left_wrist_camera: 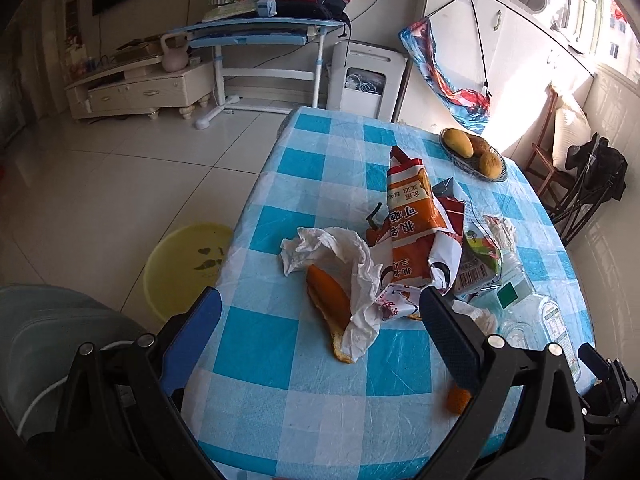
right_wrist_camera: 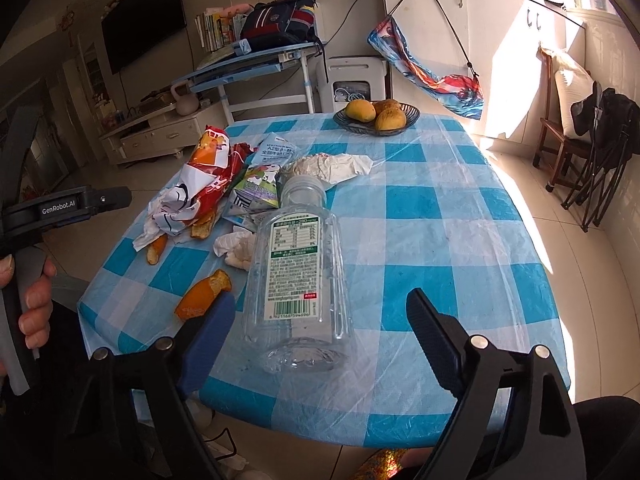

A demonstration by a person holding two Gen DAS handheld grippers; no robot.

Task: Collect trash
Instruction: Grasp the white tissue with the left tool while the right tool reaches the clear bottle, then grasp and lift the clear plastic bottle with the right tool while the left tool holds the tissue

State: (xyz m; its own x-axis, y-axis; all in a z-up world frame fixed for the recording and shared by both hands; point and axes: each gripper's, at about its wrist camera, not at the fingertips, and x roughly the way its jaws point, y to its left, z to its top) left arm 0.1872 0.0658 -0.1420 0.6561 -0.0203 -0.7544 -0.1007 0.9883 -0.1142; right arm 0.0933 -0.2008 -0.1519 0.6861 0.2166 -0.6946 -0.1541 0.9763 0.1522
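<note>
Trash all on the worktop (right_wrist_camera: 440,208), nothing collected yet: bottle (right_wrist_camera: 298,272) lies between the gaping right claw (right_wrist_camera: 320,320), ungripped; left claw (left_wrist_camera: 320,320) also wide, empty, nearing tissue (left_wrist_camera: 352,276), peel (left_wrist_camera: 330,304), wrapper (left_wrist_camera: 412,236); basin (left_wrist_camera: 184,264) on floor.

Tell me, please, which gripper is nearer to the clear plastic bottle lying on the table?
Right. The right gripper is open with the clear plastic bottle lying between its fingers, not pressed. The left gripper is off to the bottle's left, open over the orange peel and crumpled tissue.
</note>
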